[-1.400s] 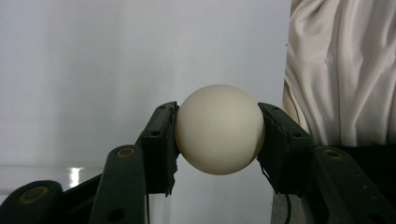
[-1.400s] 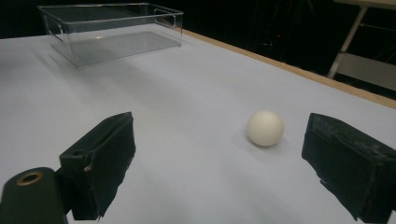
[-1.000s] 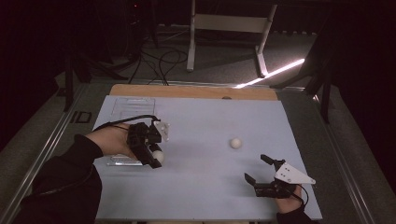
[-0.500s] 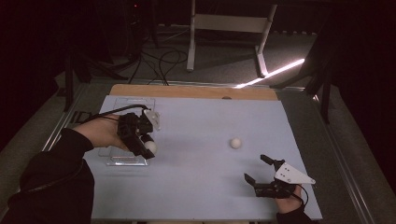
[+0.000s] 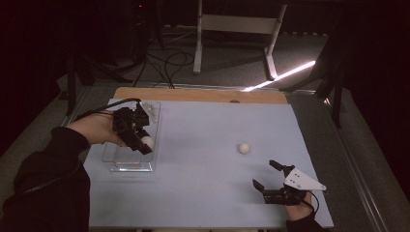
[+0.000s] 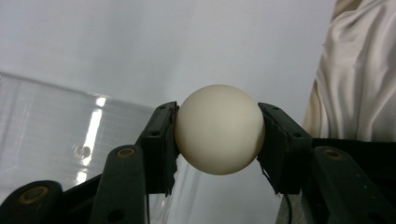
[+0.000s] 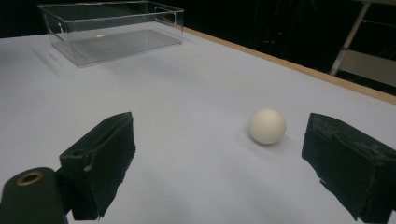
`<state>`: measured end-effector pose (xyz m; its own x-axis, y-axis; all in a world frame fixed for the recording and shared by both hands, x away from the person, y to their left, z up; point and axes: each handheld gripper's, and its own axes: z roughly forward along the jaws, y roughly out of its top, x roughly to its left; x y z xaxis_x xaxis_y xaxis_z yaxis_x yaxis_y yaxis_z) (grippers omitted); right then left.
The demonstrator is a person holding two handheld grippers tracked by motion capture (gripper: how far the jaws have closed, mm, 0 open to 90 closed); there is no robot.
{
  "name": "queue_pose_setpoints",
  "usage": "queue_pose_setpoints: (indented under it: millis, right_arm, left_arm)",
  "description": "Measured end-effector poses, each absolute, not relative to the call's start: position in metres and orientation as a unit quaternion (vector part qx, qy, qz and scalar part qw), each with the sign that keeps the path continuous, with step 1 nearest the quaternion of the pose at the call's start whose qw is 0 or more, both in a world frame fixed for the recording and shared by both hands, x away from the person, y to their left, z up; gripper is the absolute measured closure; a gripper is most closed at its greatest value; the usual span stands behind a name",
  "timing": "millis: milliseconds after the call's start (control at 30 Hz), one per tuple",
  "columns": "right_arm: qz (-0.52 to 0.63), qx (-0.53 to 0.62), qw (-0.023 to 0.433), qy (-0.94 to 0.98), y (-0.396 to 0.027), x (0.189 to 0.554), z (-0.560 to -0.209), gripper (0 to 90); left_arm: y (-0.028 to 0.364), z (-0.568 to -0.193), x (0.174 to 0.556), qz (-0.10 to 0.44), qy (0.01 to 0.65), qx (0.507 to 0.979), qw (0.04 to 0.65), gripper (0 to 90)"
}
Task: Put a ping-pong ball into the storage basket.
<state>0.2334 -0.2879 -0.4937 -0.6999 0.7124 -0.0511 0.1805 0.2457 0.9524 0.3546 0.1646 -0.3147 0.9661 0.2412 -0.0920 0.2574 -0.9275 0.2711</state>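
Two balls: one white ball (image 6: 219, 129) clamped in the left hand-held gripper (image 5: 140, 140), over the clear bin (image 5: 126, 163); one loose ball (image 5: 244, 148) on the bench (image 5: 203, 193).
Bins: one, clear plastic, at the bench's left side; near wall hard to make out in the left gripper view.
Left hand-held gripper: jaws pressed on both sides of the white ball.
Right hand-held gripper (image 5: 268, 181): jaws apart, nothing between them, resting low at the bench's near right, loose ball well ahead.
Hidden: held ball partly covered by the jaws in the high view; person's arms cut off at the bottom edge.
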Motion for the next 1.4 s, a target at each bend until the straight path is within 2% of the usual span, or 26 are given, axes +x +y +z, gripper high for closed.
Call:
queue_pose_setpoints:
  millis: [500, 900, 1400]
  right_arm:
    - [0.538, 0.297, 0.247, 0.749, -0.288, 0.233, -0.494, 9.6]
    - [0.538, 0.297, 0.247, 0.750, -0.288, 0.233, -0.493, 9.6]
    - [0.539, 0.295, 0.246, 0.749, -0.289, 0.233, -0.493, 9.6]
  left_arm:
    - [0.176, -0.321, 0.375, -0.002, 0.154, 0.977, 0.150, 52.0]
    - [0.187, -0.346, 0.389, 0.013, 0.178, 0.974, 0.138, 52.0]
    - [0.191, -0.378, 0.397, 0.000, 0.168, 0.977, 0.131, 52.0]
